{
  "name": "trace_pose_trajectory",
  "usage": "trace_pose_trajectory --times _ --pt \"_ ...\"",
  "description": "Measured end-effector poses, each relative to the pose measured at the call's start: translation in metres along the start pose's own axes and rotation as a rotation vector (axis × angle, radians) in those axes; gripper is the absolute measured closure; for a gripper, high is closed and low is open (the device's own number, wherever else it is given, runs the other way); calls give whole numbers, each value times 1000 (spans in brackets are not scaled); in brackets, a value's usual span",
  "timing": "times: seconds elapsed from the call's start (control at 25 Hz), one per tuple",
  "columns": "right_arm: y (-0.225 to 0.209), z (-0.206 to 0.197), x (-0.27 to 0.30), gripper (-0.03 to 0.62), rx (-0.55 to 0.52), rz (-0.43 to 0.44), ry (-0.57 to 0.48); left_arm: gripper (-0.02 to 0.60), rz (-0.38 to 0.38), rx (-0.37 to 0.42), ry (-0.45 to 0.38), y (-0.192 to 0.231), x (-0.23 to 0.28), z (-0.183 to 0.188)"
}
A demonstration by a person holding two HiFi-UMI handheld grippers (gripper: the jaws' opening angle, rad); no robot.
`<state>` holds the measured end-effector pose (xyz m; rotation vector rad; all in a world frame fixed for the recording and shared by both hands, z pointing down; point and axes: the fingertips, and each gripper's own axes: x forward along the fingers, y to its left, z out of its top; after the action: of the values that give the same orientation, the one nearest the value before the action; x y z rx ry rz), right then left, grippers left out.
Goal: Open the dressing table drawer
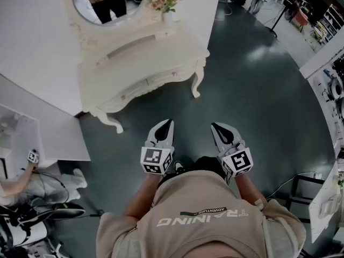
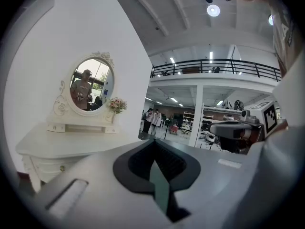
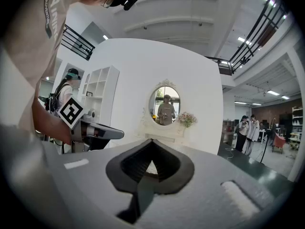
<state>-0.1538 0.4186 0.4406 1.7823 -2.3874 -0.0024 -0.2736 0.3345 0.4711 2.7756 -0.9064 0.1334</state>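
Observation:
A cream dressing table point(image 1: 134, 58) with an oval mirror point(image 1: 107, 1) and a vase of pink flowers point(image 1: 164, 1) stands against the white wall, a good step ahead of me. Its drawer front point(image 1: 141, 86) sits flush and closed, and a small knob point(image 2: 62, 168) on it shows in the left gripper view. My left gripper point(image 1: 164, 126) and right gripper point(image 1: 219, 128) hover side by side over the dark floor, both pointing at the table, both shut with nothing in them. Neither touches the table. The table also shows beyond the right gripper point(image 3: 152, 147), with its mirror point(image 3: 165, 105).
A white partition and shelf unit point(image 1: 21, 138) stand at the left, with a crouching person point(image 1: 24, 184) and cables beside them. White furniture point(image 1: 325, 198) and a black cable lie at the right. Two people point(image 3: 248, 128) stand far off across the dark green floor.

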Motion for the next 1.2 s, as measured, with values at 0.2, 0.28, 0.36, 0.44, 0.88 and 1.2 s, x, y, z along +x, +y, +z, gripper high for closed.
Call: trace_pose_trajectory --times 0.2,0.28,0.36,0.44,0.88,1.2 --pt "-12 -3 14 591 -23 -18 7 563 8 -3 5 14 18 -2" --pt "-18 -7 17 591 -11 -19 11 563 13 -10 16 18 25 -4" --pt "-25 -12 21 591 3 -16 14 563 18 -11 27 21 34 -5" --pt "-36 -18 27 591 17 -15 19 563 26 -9 37 23 44 -5" --pt "-122 -23 100 591 90 5 -36 563 69 36 58 52 133 30" --pt "-203 -21 148 591 57 38 -68 563 119 53 21 72 215 67"
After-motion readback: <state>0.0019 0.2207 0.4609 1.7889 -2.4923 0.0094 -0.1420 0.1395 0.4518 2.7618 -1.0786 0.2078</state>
